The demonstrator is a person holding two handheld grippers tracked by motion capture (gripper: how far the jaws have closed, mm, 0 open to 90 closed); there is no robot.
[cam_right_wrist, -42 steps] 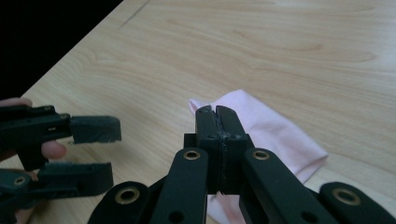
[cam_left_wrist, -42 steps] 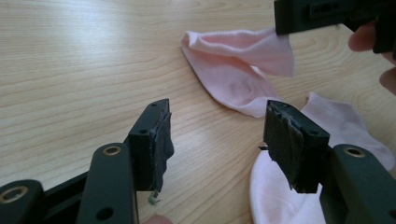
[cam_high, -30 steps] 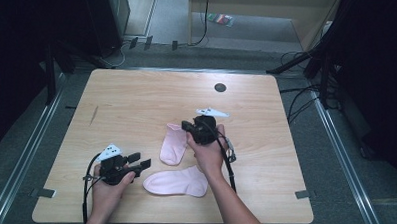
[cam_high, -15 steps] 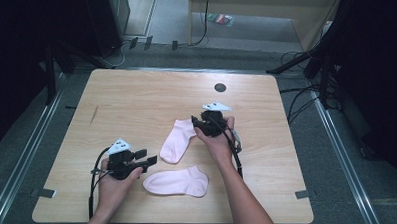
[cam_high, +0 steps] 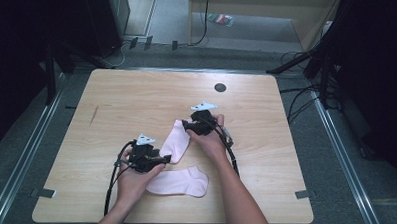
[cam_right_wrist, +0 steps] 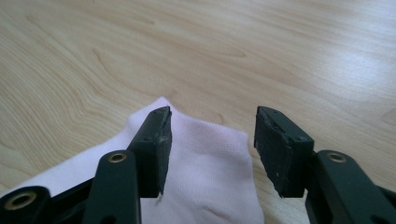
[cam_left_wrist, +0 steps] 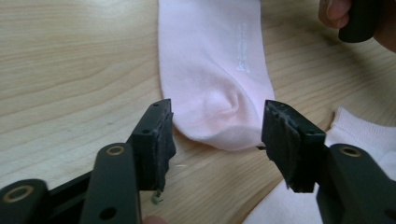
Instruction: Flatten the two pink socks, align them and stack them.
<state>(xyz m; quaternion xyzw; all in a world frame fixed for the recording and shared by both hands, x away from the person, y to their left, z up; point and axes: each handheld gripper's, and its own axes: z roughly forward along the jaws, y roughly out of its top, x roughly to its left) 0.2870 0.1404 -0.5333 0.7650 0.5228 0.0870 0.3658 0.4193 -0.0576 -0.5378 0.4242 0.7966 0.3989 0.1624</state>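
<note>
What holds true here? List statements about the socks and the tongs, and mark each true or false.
1. Two pink socks, the upper sock and the lower sock, lie on the wooden table. True.
2. The right tongs are clamped on a sock. False: the jaws have just been opening and stand apart, with the upper sock's end loose between them.
3. The left tongs stand open, facing the upper sock. True.
4. One sock hangs off the table's edge. False: both lie flat on it.

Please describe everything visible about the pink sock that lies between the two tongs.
The pink sock is a short ankle sock of soft knit fabric, lying flat and slanted on the wooden table. Its rounded heel faces the open left tongs; a small pale logo marks its side. Its other end lies under the open right tongs. Neither grips it.
</note>
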